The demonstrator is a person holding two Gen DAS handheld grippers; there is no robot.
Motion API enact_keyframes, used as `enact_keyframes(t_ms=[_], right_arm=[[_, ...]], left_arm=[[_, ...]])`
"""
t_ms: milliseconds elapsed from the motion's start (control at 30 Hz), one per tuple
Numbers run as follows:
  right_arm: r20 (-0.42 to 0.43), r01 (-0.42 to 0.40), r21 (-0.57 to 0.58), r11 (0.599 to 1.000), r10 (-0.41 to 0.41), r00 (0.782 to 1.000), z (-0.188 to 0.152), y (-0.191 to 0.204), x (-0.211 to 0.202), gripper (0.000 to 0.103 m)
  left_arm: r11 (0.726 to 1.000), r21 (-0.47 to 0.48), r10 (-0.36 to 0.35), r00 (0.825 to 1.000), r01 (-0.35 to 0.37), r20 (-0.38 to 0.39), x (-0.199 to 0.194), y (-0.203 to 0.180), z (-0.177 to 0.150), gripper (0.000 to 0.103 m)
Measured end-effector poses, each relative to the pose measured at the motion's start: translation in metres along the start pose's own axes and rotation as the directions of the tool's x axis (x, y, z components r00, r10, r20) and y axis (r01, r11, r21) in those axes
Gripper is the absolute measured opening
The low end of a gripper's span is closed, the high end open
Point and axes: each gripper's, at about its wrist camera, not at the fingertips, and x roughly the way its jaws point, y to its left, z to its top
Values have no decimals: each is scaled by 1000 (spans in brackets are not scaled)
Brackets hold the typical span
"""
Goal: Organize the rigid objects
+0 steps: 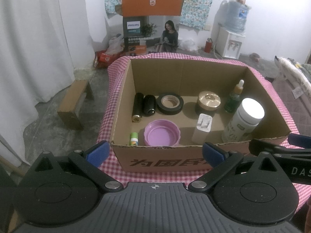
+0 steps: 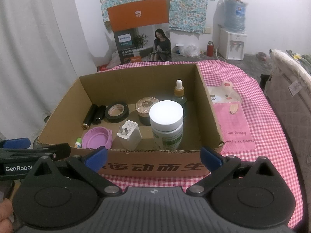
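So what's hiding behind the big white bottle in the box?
Behind the white bottle stands a green dropper bottle; a gold-lidded jar sits beside it. The floor directly behind is covered.

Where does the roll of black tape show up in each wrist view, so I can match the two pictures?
Left wrist: the black tape roll lies flat mid-box, just right of the two black cylinders.
Right wrist: the same roll lies left of centre, again beside the cylinders.
Shared landmark: the purple lid nearer the camera in both.

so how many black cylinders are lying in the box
2. Both lie side by side at the back left of the cardboard box, left of the tape roll: the longer black cylinder and the shorter black cylinder. None seem hidden.
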Motion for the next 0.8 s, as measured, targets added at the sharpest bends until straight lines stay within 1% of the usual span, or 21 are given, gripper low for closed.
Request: enact_keyframes(t_ms=[800], right_arm=[[0, 0, -1, 1000, 0, 1000, 1, 1, 0, 103]], left_arm=[[1000, -1, -3, 1000, 3, 0, 0, -1, 2, 102]])
